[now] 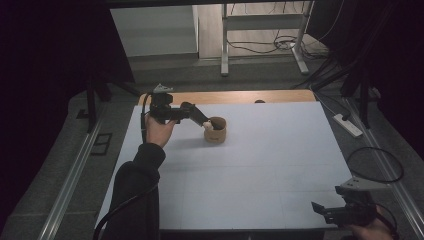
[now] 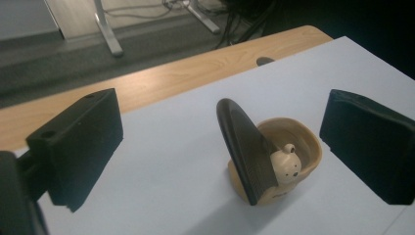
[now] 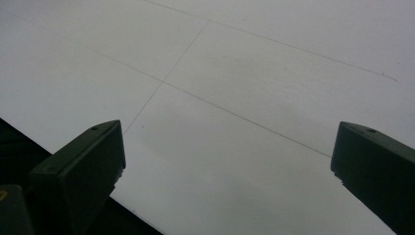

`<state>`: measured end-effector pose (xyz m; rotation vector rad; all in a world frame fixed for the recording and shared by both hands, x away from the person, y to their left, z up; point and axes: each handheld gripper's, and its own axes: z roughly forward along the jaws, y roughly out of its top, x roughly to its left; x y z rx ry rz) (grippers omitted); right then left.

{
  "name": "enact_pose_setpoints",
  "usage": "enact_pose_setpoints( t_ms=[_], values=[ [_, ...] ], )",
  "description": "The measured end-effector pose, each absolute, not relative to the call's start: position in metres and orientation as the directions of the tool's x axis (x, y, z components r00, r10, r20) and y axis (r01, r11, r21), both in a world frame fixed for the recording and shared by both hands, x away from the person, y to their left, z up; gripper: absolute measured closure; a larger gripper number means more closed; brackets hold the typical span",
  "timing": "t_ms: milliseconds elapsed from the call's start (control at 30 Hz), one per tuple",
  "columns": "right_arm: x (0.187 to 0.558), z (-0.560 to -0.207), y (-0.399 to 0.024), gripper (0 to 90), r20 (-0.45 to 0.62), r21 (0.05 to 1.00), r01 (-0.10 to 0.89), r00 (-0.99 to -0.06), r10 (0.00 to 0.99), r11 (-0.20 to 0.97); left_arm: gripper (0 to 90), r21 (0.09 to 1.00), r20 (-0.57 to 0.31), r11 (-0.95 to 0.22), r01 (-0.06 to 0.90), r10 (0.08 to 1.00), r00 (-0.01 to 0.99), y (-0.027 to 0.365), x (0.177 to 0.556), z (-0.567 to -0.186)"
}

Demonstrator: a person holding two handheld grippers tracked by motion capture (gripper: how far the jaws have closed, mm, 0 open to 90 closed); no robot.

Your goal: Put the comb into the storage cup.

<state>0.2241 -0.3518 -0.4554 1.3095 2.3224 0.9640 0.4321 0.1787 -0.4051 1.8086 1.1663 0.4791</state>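
L gripper (image 2: 225, 147) released beside wooden cup (image 2: 298, 147).
Cup stands on white table (image 1: 260, 165) w/ a dark flat piece (image 2: 244, 152) and small bear figure (image 2: 285, 164) inside; L jaws wide apart, nothing pressed. R gripper (image 3: 227, 161) also open, over bare table near front edge.

a white-topped table (image 1: 260, 170) bears a wooden cup (image 1: 216, 134).

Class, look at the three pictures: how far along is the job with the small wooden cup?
Done: the wooden cup stands on the white table with a bear-headed stick and a black scoop resting in it. In hand: the left gripper, jaws wide open, is beside the cup, gripping nothing. Left: apparently nothing; the right gripper, open, sits idle near the table's edge.
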Motion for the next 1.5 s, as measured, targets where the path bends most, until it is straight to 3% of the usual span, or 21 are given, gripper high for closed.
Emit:
enact_pose_setpoints(
  t_ms=[267, 1500],
  values=[
    [0.224, -0.455, -0.352, 0.0, 0.057, 0.684, 0.636, -0.535, 0.843, 0.357, 1.0, 0.851, -0.104, -0.180, 0.493, 0.864, 0.493, 0.177, 0.427, -0.409],
    [0.223, -0.456, -0.349, 0.0, 0.042, 0.680, 0.626, -0.552, 0.833, 0.381, 0.0, 0.854, -0.120, -0.182, 0.487, 0.843, 0.524, 0.180, 0.403, -0.419]
  ],
)
